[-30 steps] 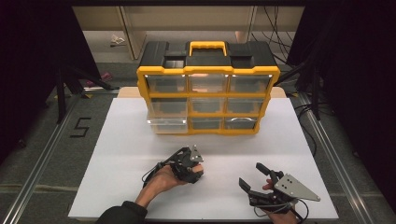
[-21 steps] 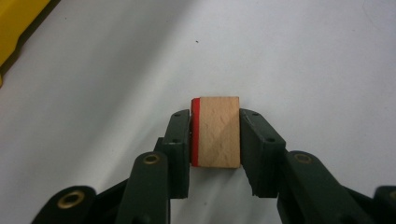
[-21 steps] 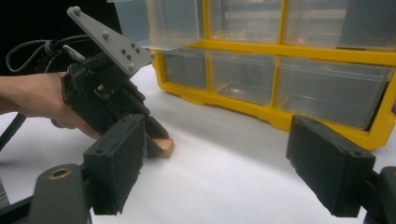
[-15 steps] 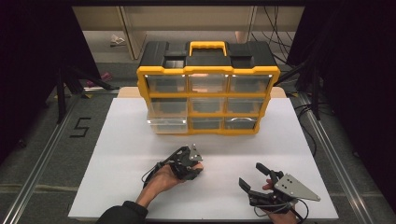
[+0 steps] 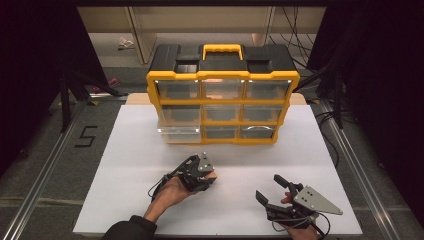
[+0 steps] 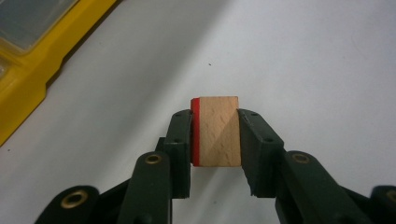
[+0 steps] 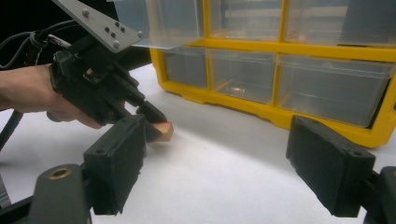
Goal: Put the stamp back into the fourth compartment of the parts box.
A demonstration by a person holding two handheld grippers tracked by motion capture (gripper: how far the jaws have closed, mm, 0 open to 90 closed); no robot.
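Item: wooden block (image 6: pixel 216 131), one face red, clamped in your left tool (image 6: pixel 215 133) over the middle of the desk (image 5: pixel 125 150), toward its near edge. Likely light, rigid, unbreakable; flat opposing faces suit gripping. Right tool (image 5: pixel 274 192): jaws apart, empty, near right corner

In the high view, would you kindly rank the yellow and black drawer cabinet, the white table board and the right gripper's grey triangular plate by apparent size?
1. White table board, largest.
2. Yellow and black drawer cabinet, clearly smaller than the board.
3. Grey triangular plate on the right gripper, smallest, even though it sits nearest the camera.
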